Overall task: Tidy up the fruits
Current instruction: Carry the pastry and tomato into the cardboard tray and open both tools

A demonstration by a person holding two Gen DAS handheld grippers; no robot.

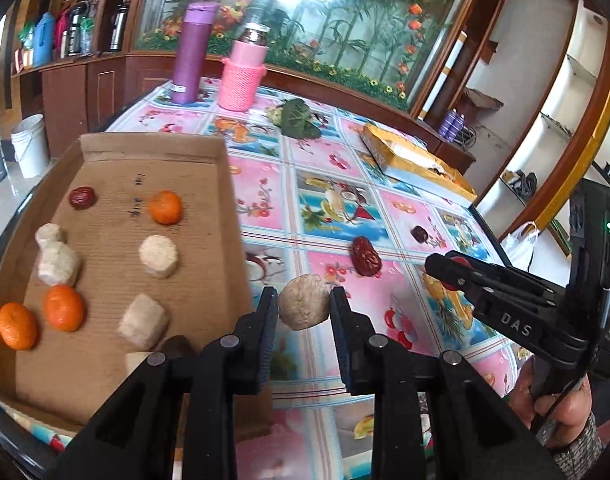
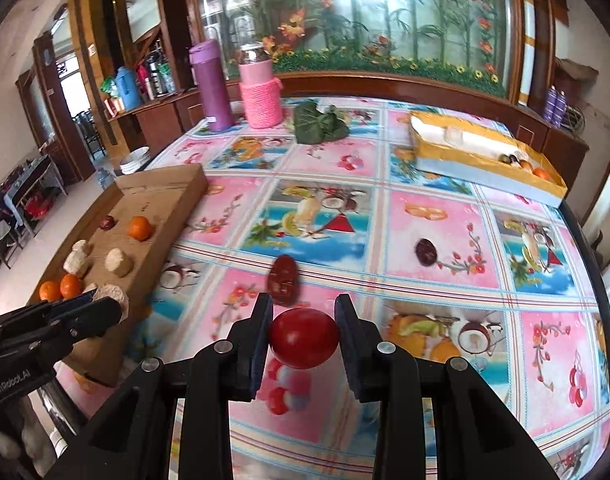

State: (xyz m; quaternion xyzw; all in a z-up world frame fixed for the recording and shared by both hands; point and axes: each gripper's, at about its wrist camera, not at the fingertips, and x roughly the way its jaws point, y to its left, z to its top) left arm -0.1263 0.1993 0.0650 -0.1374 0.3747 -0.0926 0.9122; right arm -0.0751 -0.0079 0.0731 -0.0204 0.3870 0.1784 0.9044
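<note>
Red tomato [image 2: 304, 338], pink fruit-patterned tablecloth [image 2: 425, 220]

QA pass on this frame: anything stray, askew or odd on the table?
Two dried red dates lie loose on the tablecloth, the nearer date and the farther date, outside the cardboard tray where one date already sits. A green leaf bundle lies loose near the bottles. Nothing looks spilled or damaged.
</note>
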